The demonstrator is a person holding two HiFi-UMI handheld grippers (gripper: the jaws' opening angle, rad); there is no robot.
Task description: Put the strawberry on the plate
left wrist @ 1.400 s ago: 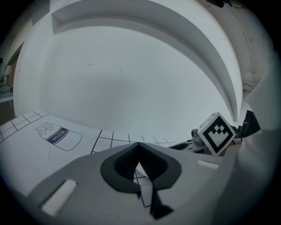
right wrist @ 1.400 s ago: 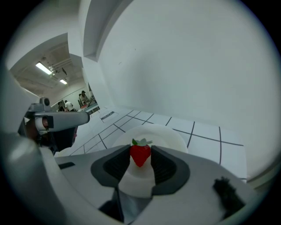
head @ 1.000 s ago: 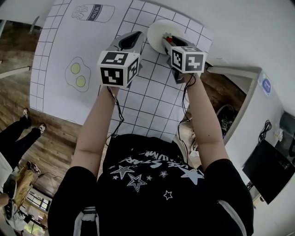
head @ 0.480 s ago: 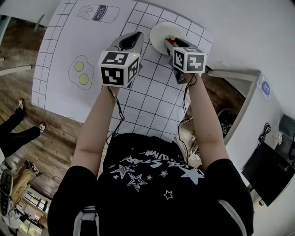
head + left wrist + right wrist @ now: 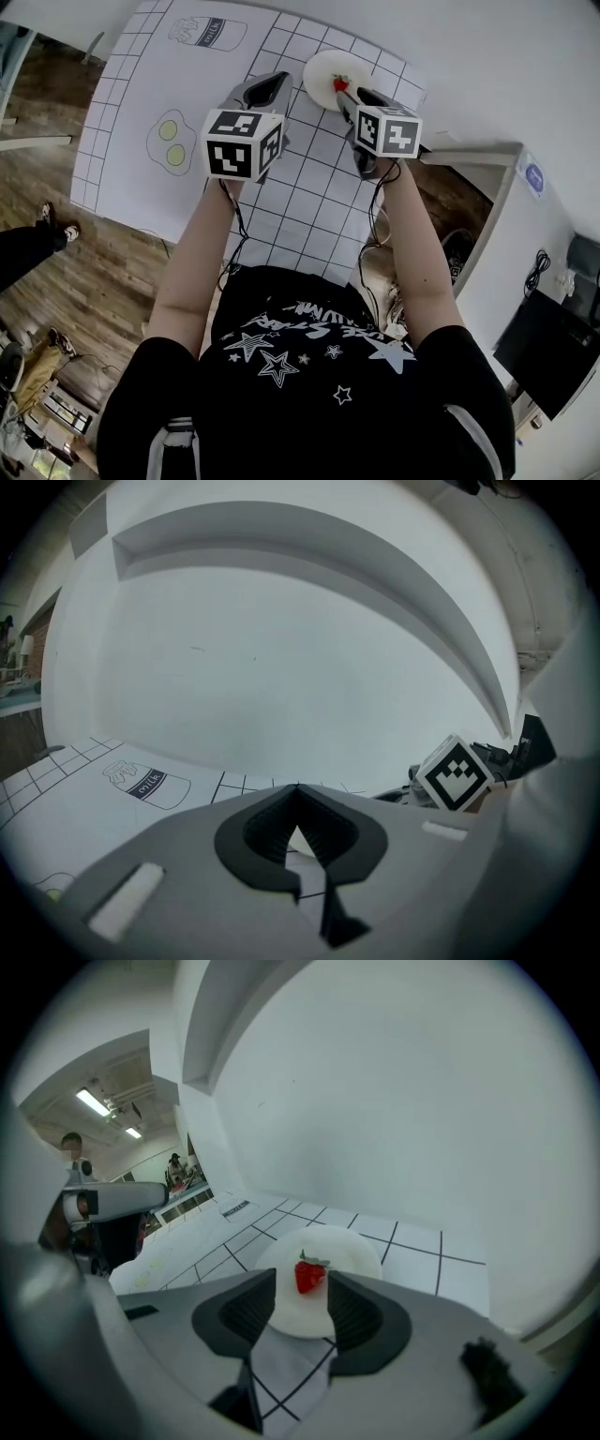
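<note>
A red strawberry (image 5: 310, 1276) with a green top lies on the round white plate (image 5: 349, 1249), which sits at the far right of the mat. My right gripper (image 5: 302, 1281) hovers just short of the plate's near rim. Its jaws stand wide apart, and the strawberry shows beyond their tips with neither pad on it. From the head view the strawberry (image 5: 340, 84) rests on the plate (image 5: 320, 71), just ahead of the right gripper (image 5: 355, 95). My left gripper (image 5: 269, 84) hangs left of the plate; its jaw tips (image 5: 297, 789) meet, holding nothing.
A white paper mat (image 5: 309, 178) printed with a grid covers the table, with a milk carton drawing (image 5: 208, 34) and a fried eggs drawing (image 5: 169, 150) on its left half. Wooden floor lies to the left, and a white cabinet (image 5: 534, 187) stands to the right.
The right gripper has drawn back a little from the plate, and the strawberry now lies clear of its tips. The left gripper has barely moved.
</note>
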